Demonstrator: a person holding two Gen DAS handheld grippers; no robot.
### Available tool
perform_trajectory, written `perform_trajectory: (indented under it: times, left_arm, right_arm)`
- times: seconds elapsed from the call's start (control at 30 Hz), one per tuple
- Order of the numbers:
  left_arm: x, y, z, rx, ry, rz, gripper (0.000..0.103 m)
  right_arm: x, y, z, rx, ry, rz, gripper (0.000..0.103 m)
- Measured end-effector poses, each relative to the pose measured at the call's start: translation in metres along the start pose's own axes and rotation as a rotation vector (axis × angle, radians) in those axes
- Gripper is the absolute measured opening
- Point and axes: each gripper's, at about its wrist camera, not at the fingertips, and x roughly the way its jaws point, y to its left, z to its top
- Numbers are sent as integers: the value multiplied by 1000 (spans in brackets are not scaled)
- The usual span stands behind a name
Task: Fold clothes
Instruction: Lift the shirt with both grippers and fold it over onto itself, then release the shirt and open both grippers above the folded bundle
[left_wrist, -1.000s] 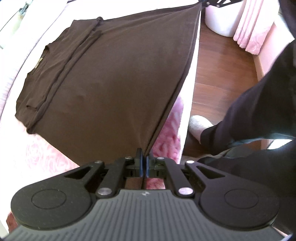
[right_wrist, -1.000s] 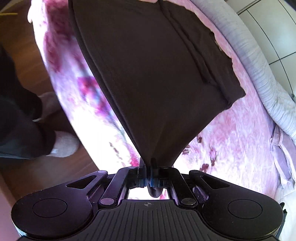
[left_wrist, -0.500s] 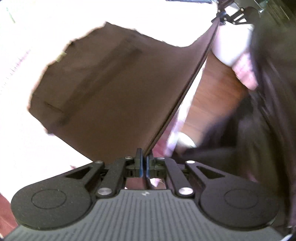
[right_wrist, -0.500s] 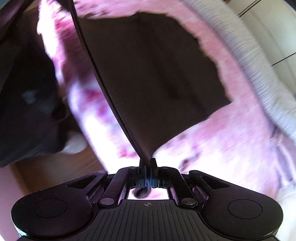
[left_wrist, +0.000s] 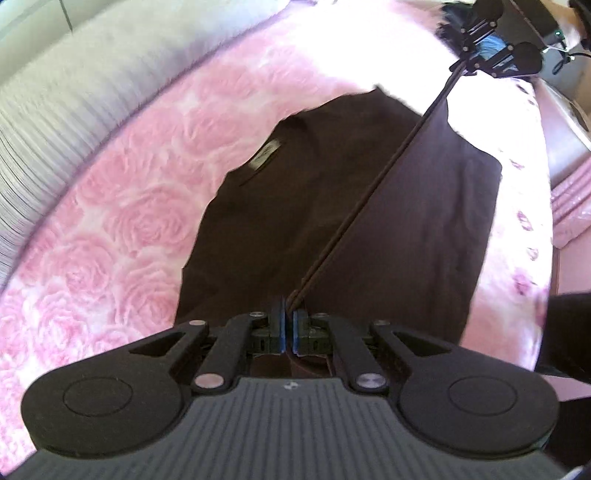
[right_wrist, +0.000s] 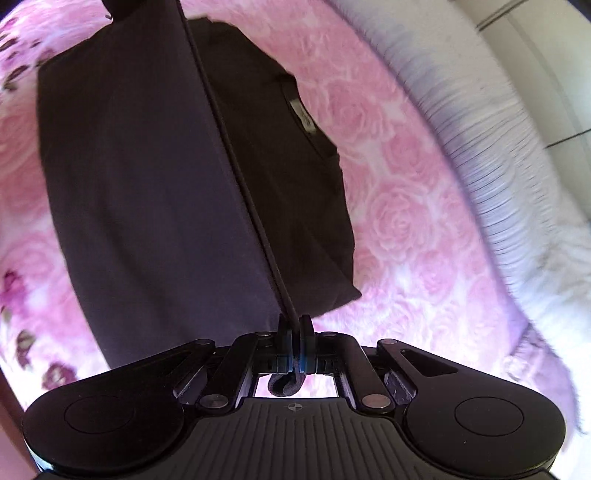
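Both tools, left tool (left_wrist: 287, 325) and right tool (right_wrist: 295, 330), clamped on dark brown cotton t-shirt (left_wrist: 406, 229) hem, stretched taut mid-frame over pink rose-pattern bedspread (left_wrist: 122, 206). Fold looks half done; laying down, smoothing left.

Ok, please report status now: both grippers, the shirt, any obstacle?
Left gripper and right gripper shut on brown shirt hem. Hem taut above pink bedspread. No obstacle seen.
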Motion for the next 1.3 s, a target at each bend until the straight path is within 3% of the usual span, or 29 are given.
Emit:
perform_trajectory:
  times: [0.23,0.53,0.73,0.8,0.9,0.97,1.03,1.17,1.23,1.3]
  left_arm:
    - [60,60,25,-96,78,-26,2]
    - [110,107,40,-196,137,-14,3]
    - [136,125,34,-239,164,-21,4]
    - [141,130,30,-272,164,-28,12]
    - [137,145,22,-353,144,-33,27]
    - [131,156,17,-415,123,-37,40]
    - [120,166,9,-488,83,-53,40]
    - [96,186,-11,-678,-10,-113,41]
    - [84,197,-25,-786,-68,-150,42]
    - [68,205,-38,-865,-131,-135,42]
  right_arm:
    - [71,-76,22,13,22,102,2]
    - [128,-125,41,36,7,166,2]
    - [159,-146,42,184,-4,192,2]
    - [167,-151,40,246,-2,215,2]
    - [171,-160,33,375,-17,227,5]
    - [167,-167,26,472,-38,166,19]
    - [158,-178,16,595,-66,62,23]
    - [135,-200,-13,887,-146,57,31]
    - [123,-196,-21,933,-168,62,33]
    - [110,-184,-26,940,-192,79,34]
